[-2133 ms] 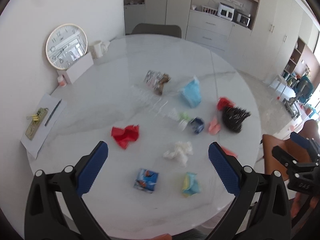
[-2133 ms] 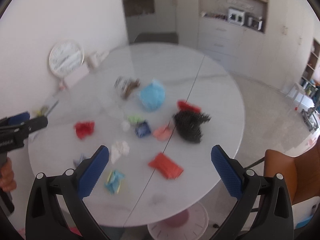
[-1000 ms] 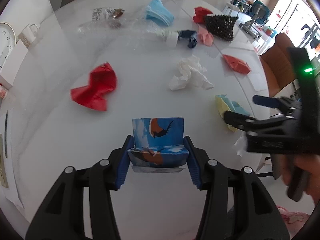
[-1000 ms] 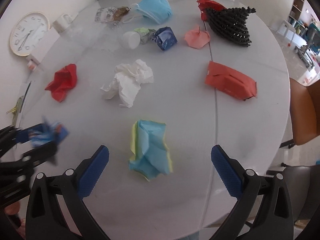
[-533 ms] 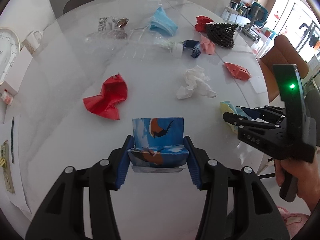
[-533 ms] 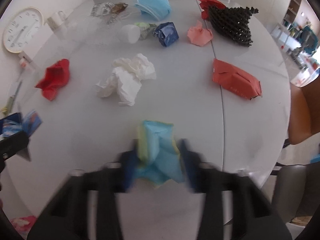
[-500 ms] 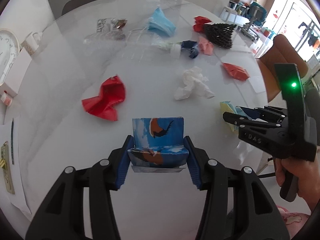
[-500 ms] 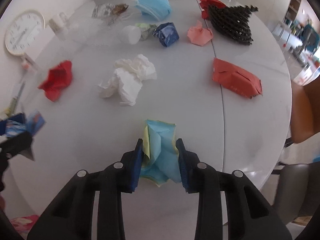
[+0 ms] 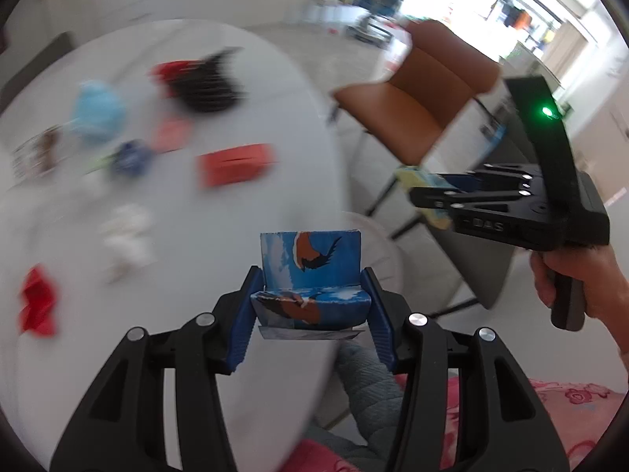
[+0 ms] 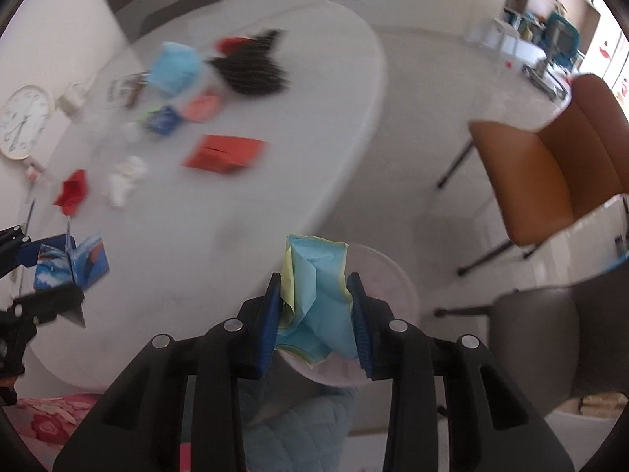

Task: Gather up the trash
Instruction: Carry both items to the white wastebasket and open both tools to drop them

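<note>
My left gripper is shut on a blue printed carton, held above the near edge of the white table. It also shows in the right wrist view. My right gripper is shut on a crumpled light-blue and yellow paper, held over a round pale bin on the floor past the table edge. The right gripper also shows in the left wrist view. More trash lies blurred on the table: a red packet, white tissue, red paper.
A black mesh piece, a blue mask and small wrappers lie farther back. A brown chair and a grey chair stand right of the table. A clock leans on the left wall.
Both grippers have swung right, off the table towards its edge, each carrying its piece. The right gripper has lifted the blue and yellow paper off the table and holds it over the bin.
</note>
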Tool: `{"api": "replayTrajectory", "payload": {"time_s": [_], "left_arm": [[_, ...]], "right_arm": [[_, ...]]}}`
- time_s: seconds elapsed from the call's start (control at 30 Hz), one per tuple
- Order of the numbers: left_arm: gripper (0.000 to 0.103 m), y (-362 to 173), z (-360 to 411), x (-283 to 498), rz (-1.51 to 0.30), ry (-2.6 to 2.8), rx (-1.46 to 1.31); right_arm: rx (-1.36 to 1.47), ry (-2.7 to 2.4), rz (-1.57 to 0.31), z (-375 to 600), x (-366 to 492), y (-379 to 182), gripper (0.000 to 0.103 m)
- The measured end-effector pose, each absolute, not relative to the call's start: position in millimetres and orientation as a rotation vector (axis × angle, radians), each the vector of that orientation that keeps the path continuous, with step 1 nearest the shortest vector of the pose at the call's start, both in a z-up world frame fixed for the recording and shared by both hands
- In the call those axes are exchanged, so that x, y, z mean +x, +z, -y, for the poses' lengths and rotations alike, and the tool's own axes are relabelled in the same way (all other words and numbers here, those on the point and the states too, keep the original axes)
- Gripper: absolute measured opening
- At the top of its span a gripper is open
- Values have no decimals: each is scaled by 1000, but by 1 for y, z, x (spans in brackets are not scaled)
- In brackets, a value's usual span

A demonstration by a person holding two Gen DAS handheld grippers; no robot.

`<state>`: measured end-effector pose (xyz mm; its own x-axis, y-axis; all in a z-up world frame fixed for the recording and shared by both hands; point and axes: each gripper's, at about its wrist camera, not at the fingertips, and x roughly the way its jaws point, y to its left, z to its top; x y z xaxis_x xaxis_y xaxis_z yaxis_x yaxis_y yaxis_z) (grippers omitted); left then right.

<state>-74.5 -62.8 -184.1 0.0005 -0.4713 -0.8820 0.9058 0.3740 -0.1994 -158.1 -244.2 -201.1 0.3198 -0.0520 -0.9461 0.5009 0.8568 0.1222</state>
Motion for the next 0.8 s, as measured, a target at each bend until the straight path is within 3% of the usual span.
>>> {"api": "replayTrajectory", "payload": {"time_s": [0.23, 0.47, 0.53, 0.6, 0.8], "left_arm": [[49, -240, 158, -123, -1229, -1174, 557], [51, -283, 194, -132, -1329, -1069, 577], [67, -281, 196, -133, -1333, -1031, 577], [75, -273, 194, -133, -1306, -1000, 551], [79, -246, 179, -120, -1288, -911, 472]], "right_arm": [[425, -305, -1249, 293, -186, -223, 35], [409, -173, -1268, 316, -187, -235, 35], [398, -135, -1269, 317, -186, -236, 35], [391, -101, -1271, 317, -183, -237, 35], [377, -9, -1273, 308, -172, -244, 44]]}}
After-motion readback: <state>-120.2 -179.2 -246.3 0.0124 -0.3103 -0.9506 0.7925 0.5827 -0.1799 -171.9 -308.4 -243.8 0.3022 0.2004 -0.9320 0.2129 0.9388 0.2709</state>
